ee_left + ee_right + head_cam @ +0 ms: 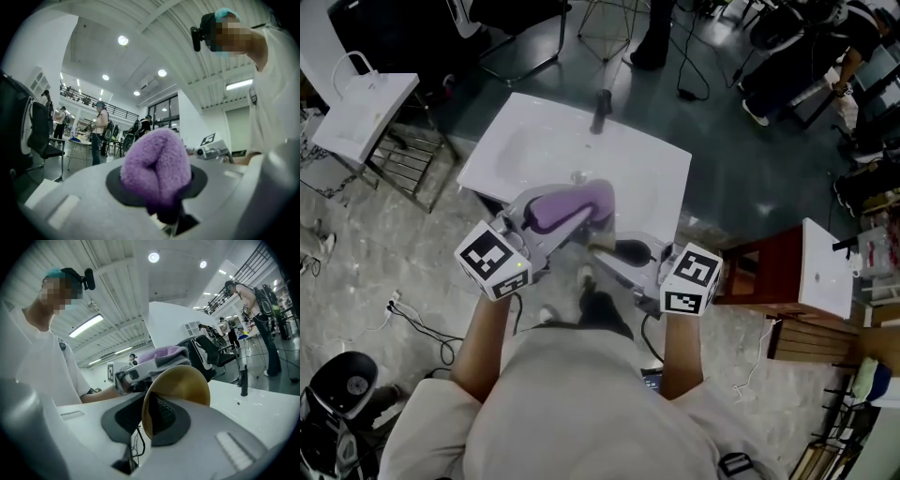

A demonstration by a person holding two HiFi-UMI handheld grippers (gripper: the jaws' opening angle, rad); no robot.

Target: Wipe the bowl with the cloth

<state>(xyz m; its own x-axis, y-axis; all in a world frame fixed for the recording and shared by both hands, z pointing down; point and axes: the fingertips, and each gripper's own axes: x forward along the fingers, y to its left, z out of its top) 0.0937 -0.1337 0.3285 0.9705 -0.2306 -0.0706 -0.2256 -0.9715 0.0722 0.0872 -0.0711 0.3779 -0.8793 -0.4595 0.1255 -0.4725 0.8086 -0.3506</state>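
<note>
**Inspector:** Currently, where does the bowl stand?

**Operator:** Off the desk. The right gripper (pixel 146 420) has its jaws closed narrow on the rim of the bowl (pixel 183 387), one pad inside the wall and one outside. The bowl is held on edge above the near side of the white basin top (pixel 534 150).

**Inspector:** And the cloth?

**Operator:** The left gripper (pixel 158 197) is clamped on the purple cloth (pixel 157 164), which bulges out past the jaws in a thick folded wad. In the right gripper view the wad sits right at the bowl's upper rim. Whether it touches cannot be told.

**Inspector:** Assessment: the wiping itself is the step in hand. What does it call for?

**Operator:** Turn the bowl's open face toward the wad, then lead with the soft bulge, never the jaw tips. Sweep round the inner wall in steady arcs.

**Inspector:** Risk noted: a pinch on a thin rim will probably let the bowl pivot under side load.

**Operator:** Agreed. Keep the pressure light and direct it toward the holding pads, not across them. The patch under the pads stays unwiped, so a fresh hold elsewhere on the rim seems needed before finishing
</note>
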